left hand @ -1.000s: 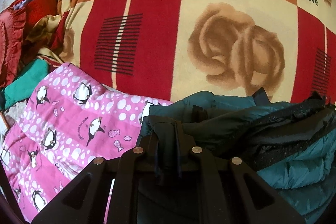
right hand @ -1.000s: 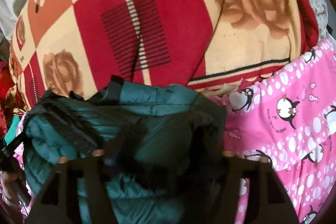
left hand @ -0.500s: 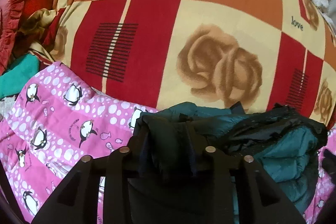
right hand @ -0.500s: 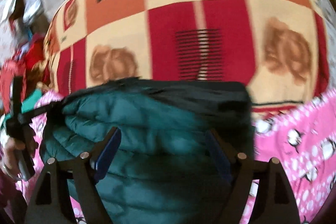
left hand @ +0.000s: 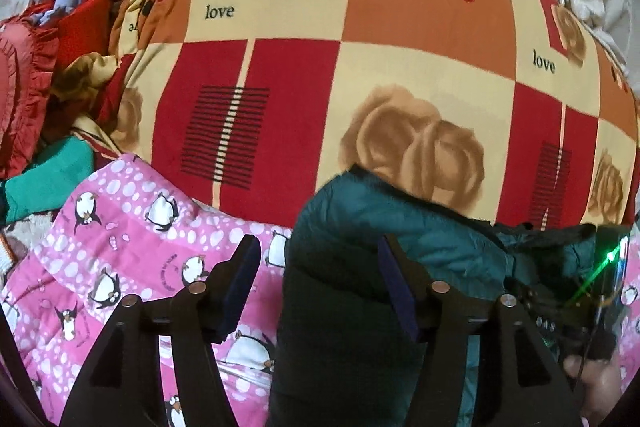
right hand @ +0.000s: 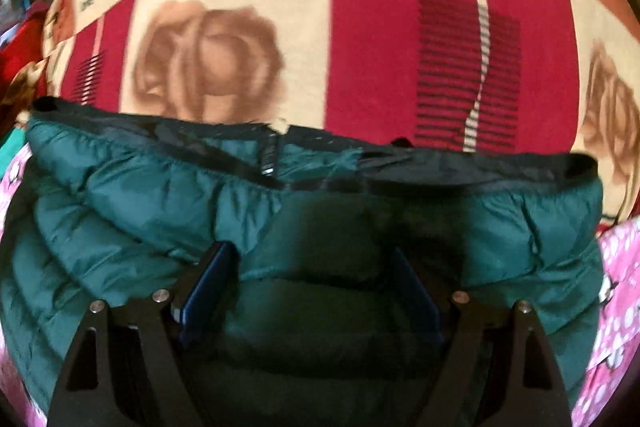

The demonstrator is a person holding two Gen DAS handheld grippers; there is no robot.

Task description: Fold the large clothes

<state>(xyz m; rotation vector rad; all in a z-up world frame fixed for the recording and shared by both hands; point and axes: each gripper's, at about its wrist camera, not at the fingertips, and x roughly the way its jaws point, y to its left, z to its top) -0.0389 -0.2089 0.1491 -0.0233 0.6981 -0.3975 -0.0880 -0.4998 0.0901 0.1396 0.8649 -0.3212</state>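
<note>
A: Both grippers off cloth? Left gripper [left hand: 316, 267] jaws opening, teal puffer jacket [left hand: 432, 239] fold between, pads clear.
B: Right gripper [right hand: 312, 279] spread wide over jacket, no pinch. Jacket lies on pink penguin quilt [left hand: 120, 235], touching rose blanket [left hand: 360, 75].

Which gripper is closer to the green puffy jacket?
Right. The right gripper sits over the middle of the green puffy jacket, fabric between its open jaws. The left gripper is at the jacket's edge, jaws opening, half over the pink penguin blanket.
</note>
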